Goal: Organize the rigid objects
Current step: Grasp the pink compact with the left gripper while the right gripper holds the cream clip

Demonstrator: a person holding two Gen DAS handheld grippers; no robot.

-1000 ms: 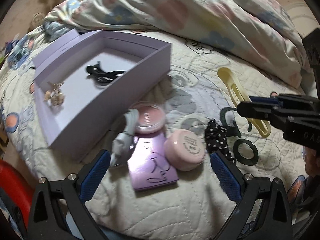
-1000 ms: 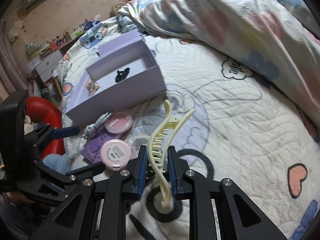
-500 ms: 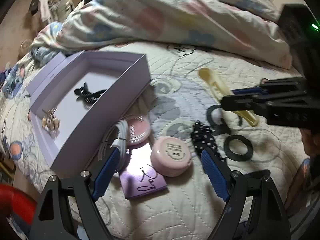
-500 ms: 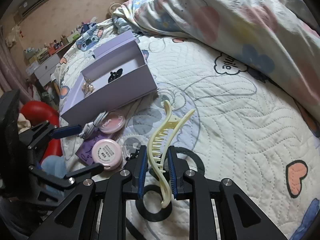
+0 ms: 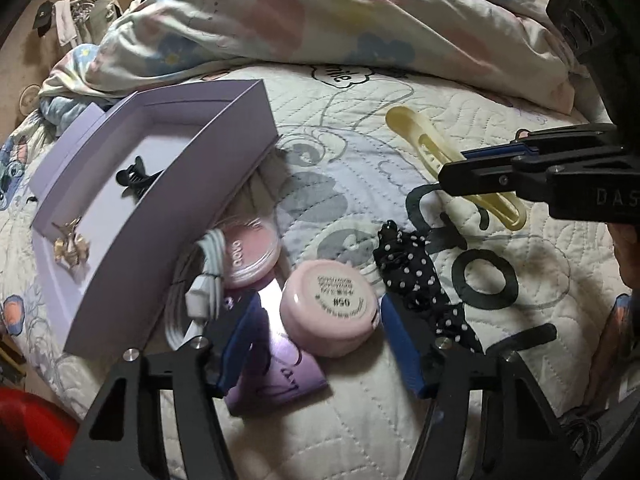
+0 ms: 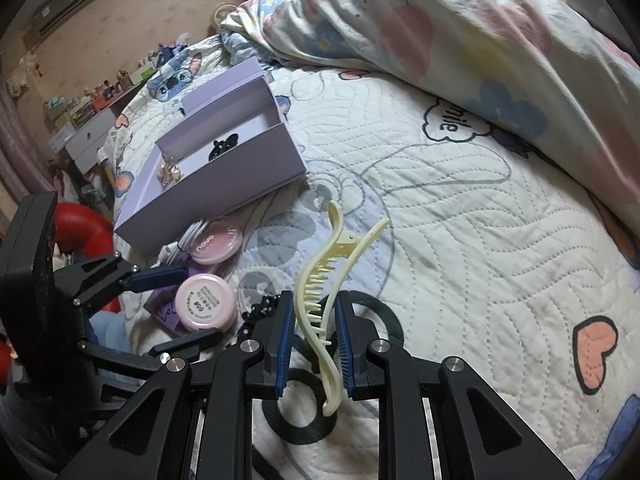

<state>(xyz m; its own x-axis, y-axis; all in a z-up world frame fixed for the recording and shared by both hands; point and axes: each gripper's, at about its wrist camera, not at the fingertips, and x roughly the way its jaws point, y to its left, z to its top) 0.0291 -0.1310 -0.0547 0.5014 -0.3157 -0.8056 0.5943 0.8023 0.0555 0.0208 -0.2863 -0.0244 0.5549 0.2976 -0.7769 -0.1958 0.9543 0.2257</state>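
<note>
My right gripper [image 6: 313, 338] is shut on a pale yellow hair claw clip [image 6: 326, 280] and holds it above the quilt; the clip also shows in the left wrist view [image 5: 432, 152]. My left gripper [image 5: 320, 336] is open, its fingers on either side of a pink round compact [image 5: 329, 307], which lies partly on a purple card case [image 5: 276, 368]. An open lilac box [image 5: 168, 216] to the left holds a black claw clip [image 5: 134, 178] and a gold hair clip [image 5: 70, 246]. The box also shows in the right wrist view [image 6: 224, 168].
A second pink compact [image 5: 250, 252] and a white cable [image 5: 204, 280] lie by the box. A black polka-dot scrunchie [image 5: 416, 272] and a black hair ring [image 5: 484, 278] lie on the quilt. A bunched floral duvet [image 5: 340, 12] fills the back. A red object [image 6: 82, 232] sits beside the bed.
My left gripper has moved forward and down so its open fingers now flank the pink compact. My right gripper still holds the yellow clip, little moved.
</note>
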